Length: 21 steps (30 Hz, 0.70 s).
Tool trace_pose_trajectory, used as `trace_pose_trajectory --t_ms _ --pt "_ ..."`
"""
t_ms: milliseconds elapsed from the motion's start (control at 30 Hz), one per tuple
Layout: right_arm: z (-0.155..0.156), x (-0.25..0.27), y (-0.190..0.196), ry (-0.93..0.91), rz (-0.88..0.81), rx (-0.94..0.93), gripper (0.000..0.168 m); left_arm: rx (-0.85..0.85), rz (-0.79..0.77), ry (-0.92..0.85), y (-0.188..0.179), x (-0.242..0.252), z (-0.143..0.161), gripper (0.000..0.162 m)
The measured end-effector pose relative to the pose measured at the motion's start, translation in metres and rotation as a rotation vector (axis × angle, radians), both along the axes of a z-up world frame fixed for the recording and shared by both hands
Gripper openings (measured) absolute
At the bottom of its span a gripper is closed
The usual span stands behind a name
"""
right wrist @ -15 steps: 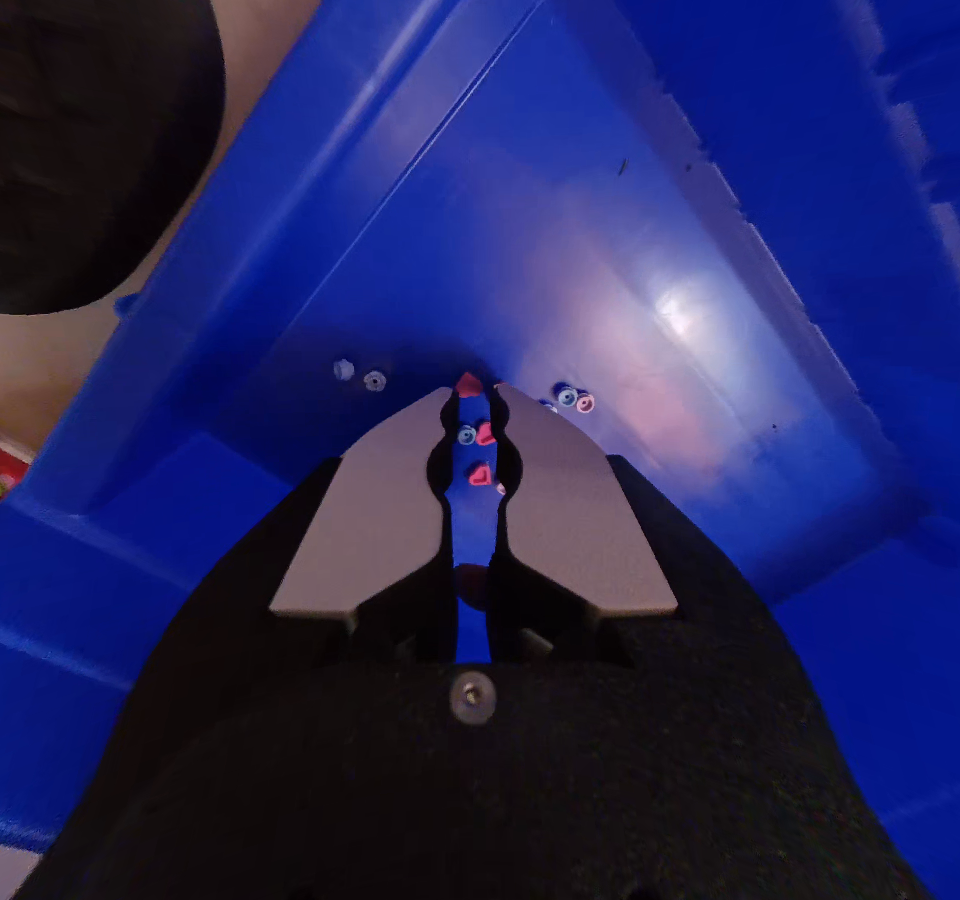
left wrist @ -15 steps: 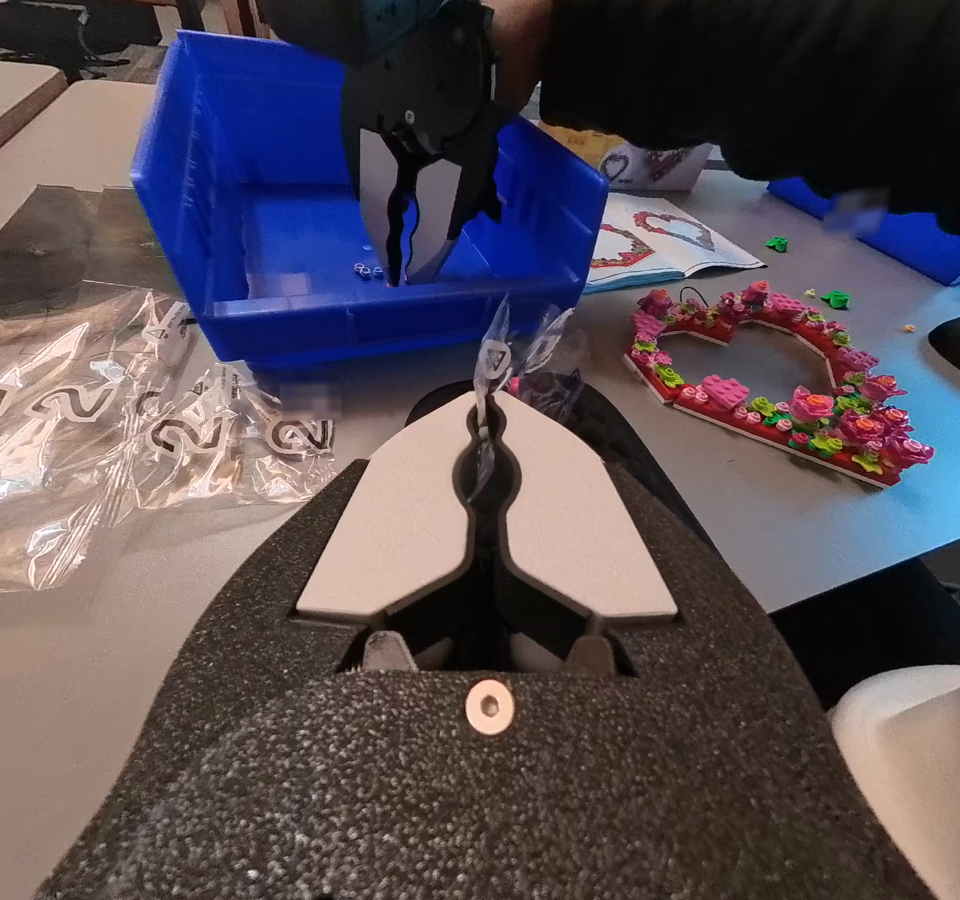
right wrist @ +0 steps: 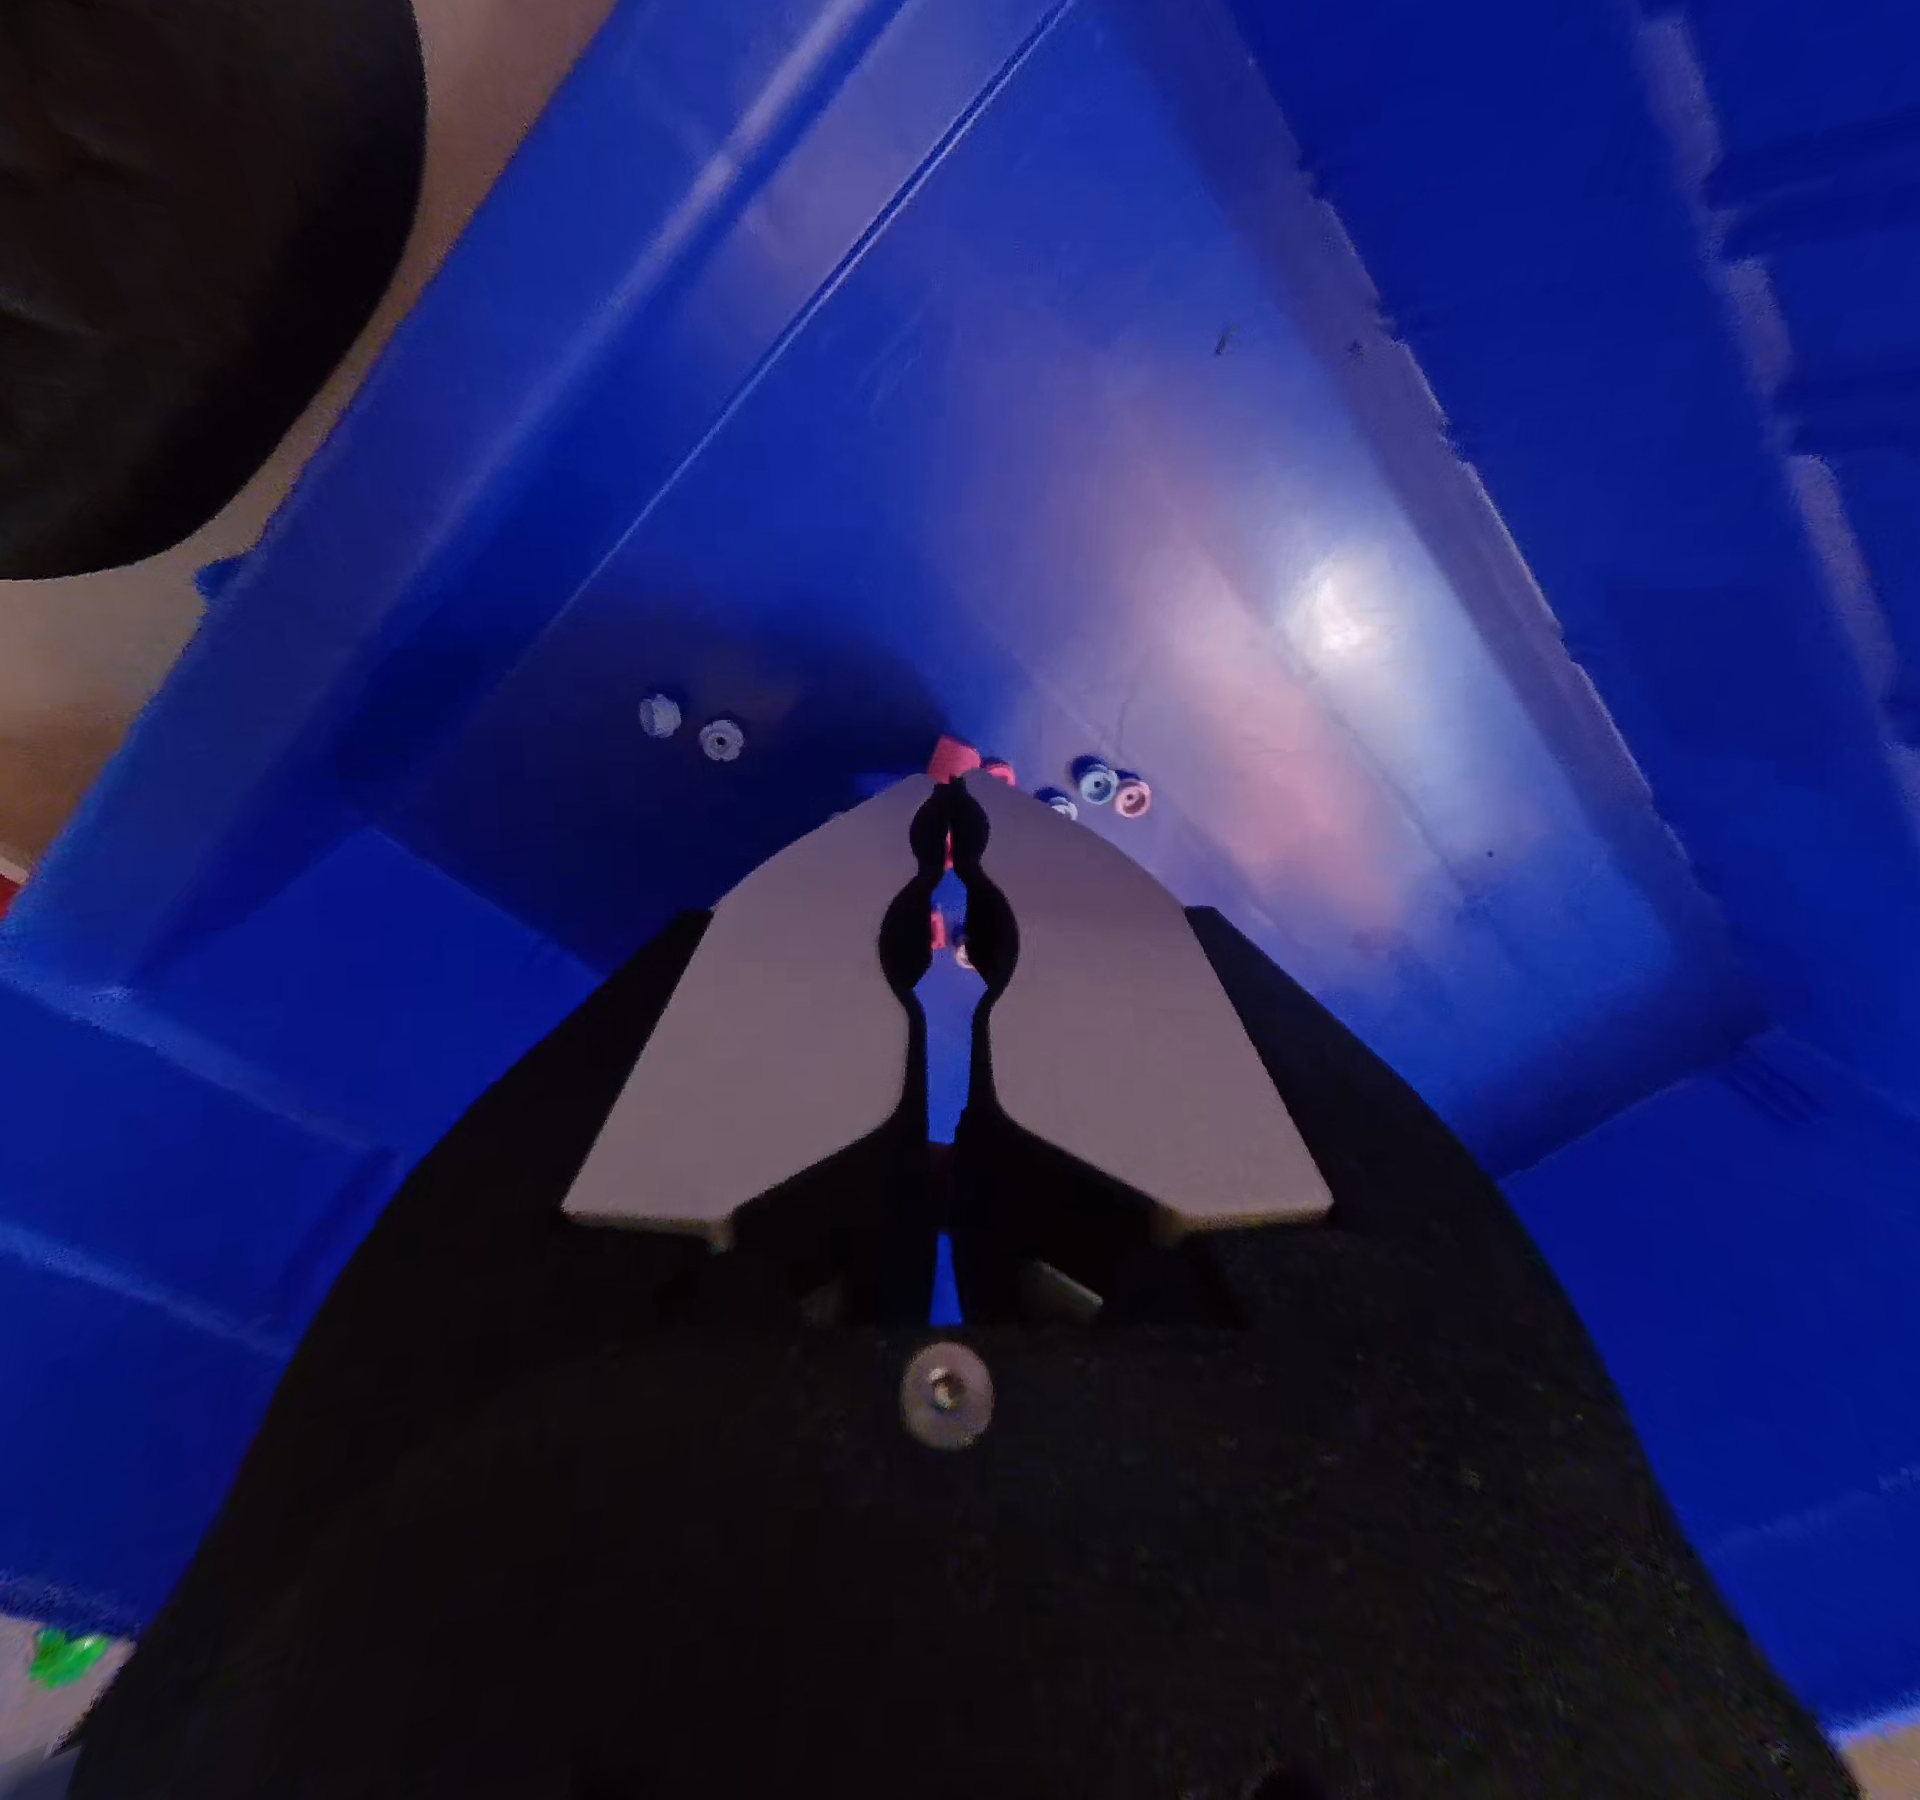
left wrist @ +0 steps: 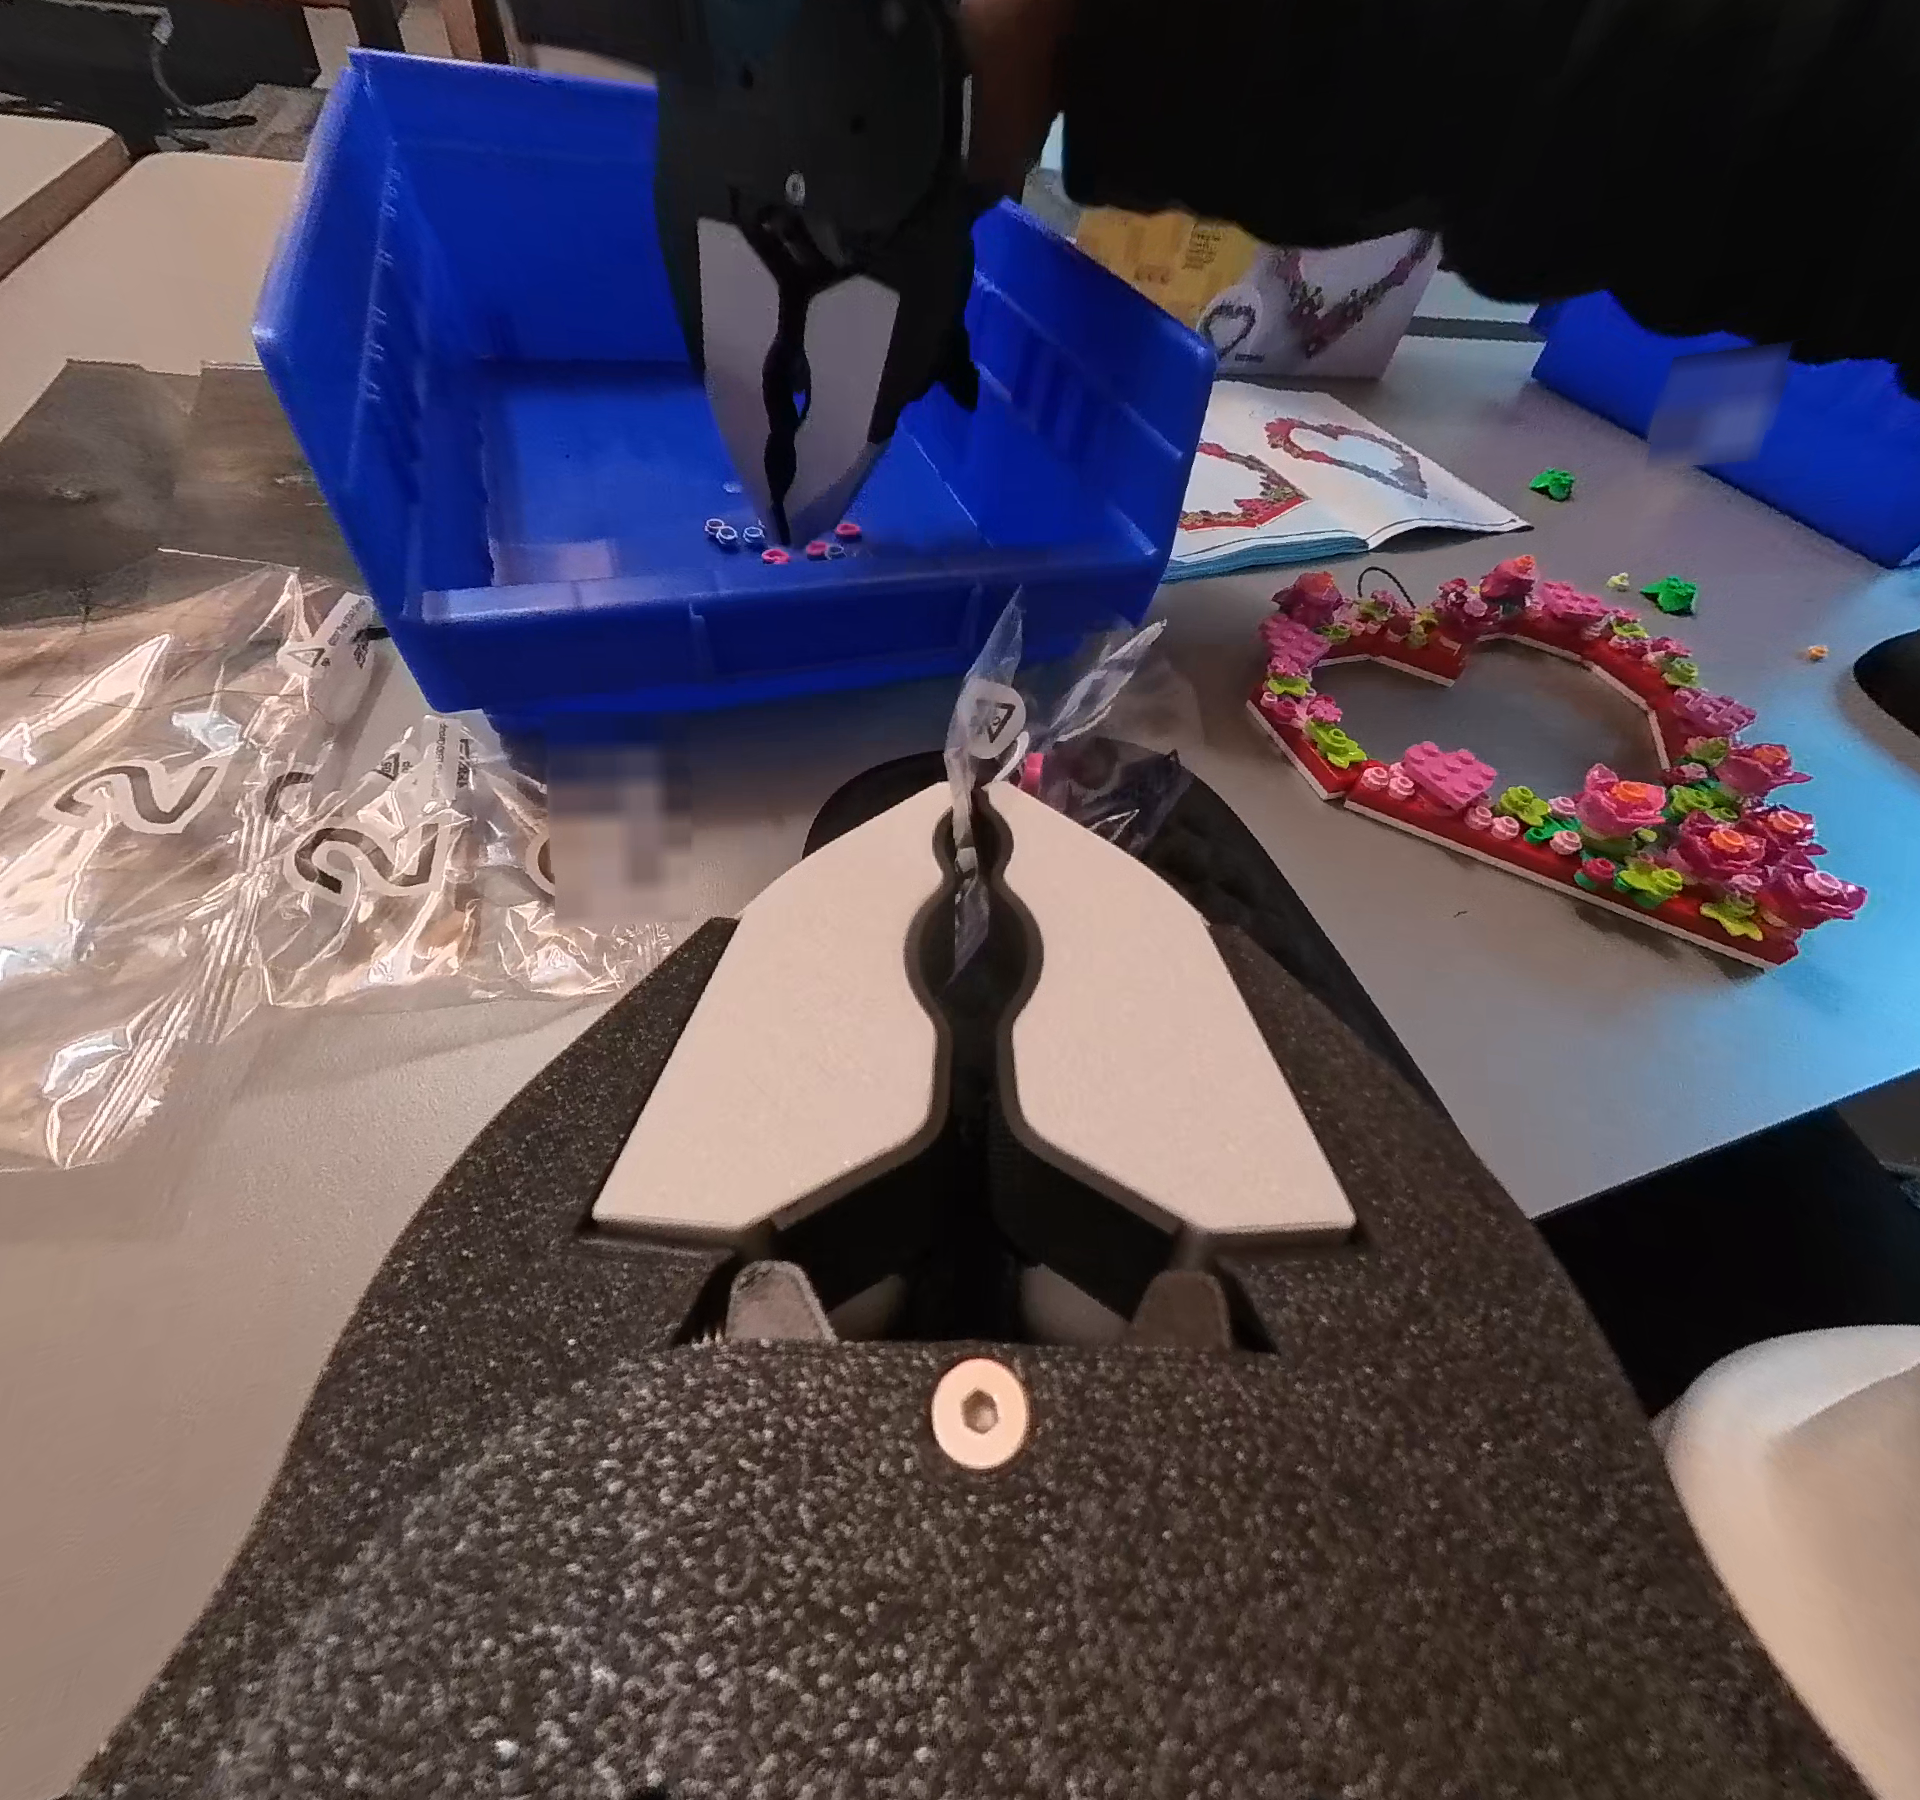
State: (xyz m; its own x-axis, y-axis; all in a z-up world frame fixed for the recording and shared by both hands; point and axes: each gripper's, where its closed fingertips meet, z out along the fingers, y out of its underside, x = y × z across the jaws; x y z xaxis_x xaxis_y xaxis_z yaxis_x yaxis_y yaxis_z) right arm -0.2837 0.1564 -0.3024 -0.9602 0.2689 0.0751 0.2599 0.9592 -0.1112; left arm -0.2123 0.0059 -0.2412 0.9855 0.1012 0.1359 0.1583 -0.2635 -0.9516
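Left wrist view takes in most of it: a grey table (left wrist: 1558,1023) with a big blue bin (left wrist: 436,420) sitting in the middle, and crumpled clear plastic bags (left wrist: 208,815) lying just to its left. Right of the bin there's a heart-shaped brick frame (left wrist: 1558,784) covered in pink flowers, and beyond that an open booklet (left wrist: 1351,472), with a few loose green pieces (left wrist: 1668,592) scattered near it. The left gripper (left wrist: 971,794) hangs in front of the bin, near its front wall, fingers pressed together on a small clear bag (left wrist: 992,711) whose top sticks up out of the tips. The right gripper (left wrist: 790,524), held by someone in a dark sleeve (left wrist: 1455,88), points down into the bin, tips at the floor among a little cluster of tiny pieces (left wrist: 774,555) — pink ones and pale round ones. From its own camera the right gripper (right wrist: 951,789) has its fingers closed almost tip to tip, with a pink piece (right wrist: 948,758) right at the tips and a pink sliver showing in the gap — honestly can't tell if it's actually gripped. More small studs (right wrist: 1112,789) sit just beside, to the right.
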Motion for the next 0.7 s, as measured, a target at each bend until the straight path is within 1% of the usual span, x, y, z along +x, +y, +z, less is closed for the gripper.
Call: trace_pose_trajectory --t_ms 333,567,700 --pt "0.049 0.008 -0.013 0.07 -0.011 -0.134 0.0 -0.003 0.0 -0.005 0.0 0.0 -0.001 0.0" --pt "0.072 0.021 -0.02 0.098 -0.001 -0.203 0.0 -0.006 -0.003 -0.009 0.002 0.0 -0.002 0.0" --pt "0.09 0.029 -0.033 0.128 0.014 -0.308 0.0 -0.008 -0.007 -0.013 0.003 0.0 -0.002 0.0"
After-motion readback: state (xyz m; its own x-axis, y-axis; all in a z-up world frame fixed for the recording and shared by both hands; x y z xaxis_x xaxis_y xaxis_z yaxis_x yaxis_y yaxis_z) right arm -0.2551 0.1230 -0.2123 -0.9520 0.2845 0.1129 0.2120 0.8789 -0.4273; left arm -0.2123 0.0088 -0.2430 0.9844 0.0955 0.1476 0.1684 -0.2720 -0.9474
